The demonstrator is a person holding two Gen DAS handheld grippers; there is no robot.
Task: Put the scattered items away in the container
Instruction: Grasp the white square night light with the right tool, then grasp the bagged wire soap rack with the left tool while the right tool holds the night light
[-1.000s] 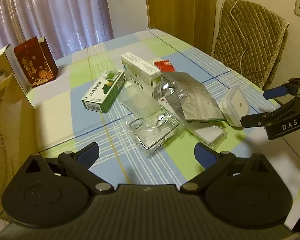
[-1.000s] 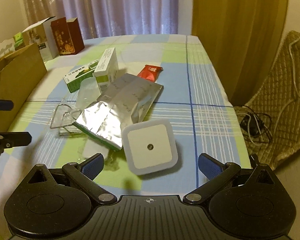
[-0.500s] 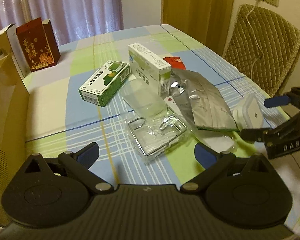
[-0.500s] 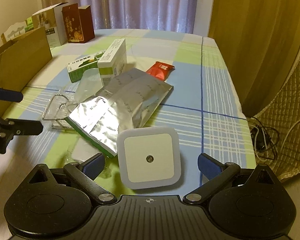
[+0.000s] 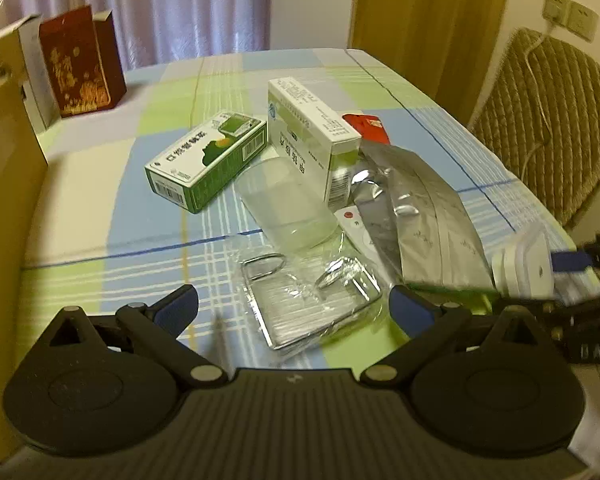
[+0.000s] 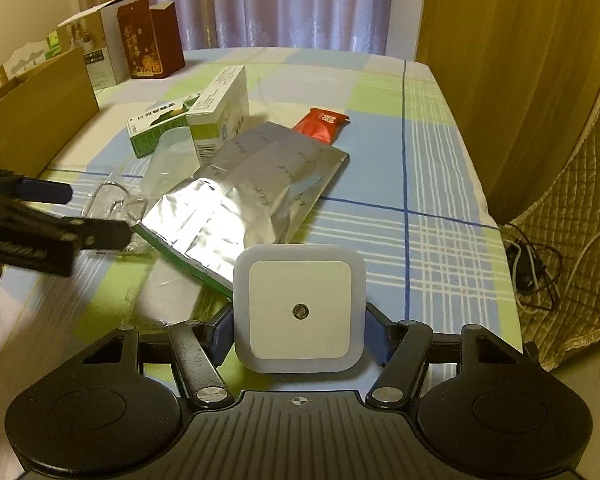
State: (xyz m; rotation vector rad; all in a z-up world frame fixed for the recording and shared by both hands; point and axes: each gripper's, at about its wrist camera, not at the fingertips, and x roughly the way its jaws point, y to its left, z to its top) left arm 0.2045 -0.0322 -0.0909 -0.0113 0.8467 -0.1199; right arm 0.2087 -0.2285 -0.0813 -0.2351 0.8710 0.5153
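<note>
Since the earlier frames the right gripper (image 6: 300,338) has been closing in on the white square night light (image 6: 299,307), and its blue fingers (image 6: 220,336) are now pressing against the light's two sides, pinching it just above the table (image 6: 432,152); before, those fingers were standing wide apart with the light lying free ahead of them. In the left wrist view the same night light (image 5: 530,268) is showing blurred at 3 o'clock, sitting between the right gripper's fingers. The left gripper (image 5: 294,306) is hovering low over the checked cloth with its fingers (image 5: 410,310) spread wide, holding nothing and touching nothing. Between its fingertips, slightly toward 12 o'clock, a wire rack in clear plastic wrap (image 5: 312,300) is lying flat. Beyond that, at 12 o'clock, a clear plastic cup (image 5: 286,208) is lying on its side, with a green box (image 5: 206,160) at 11 o'clock and a white box (image 5: 314,136) standing on edge just beside it. A silver foil pouch (image 5: 428,216) is stretching toward 2 o'clock, partly covering a red packet (image 5: 366,128) at its far end. A brown cardboard box (image 6: 32,116) is standing at 10 o'clock in the right wrist view, at the table's edge, well apart from the night light.
</note>
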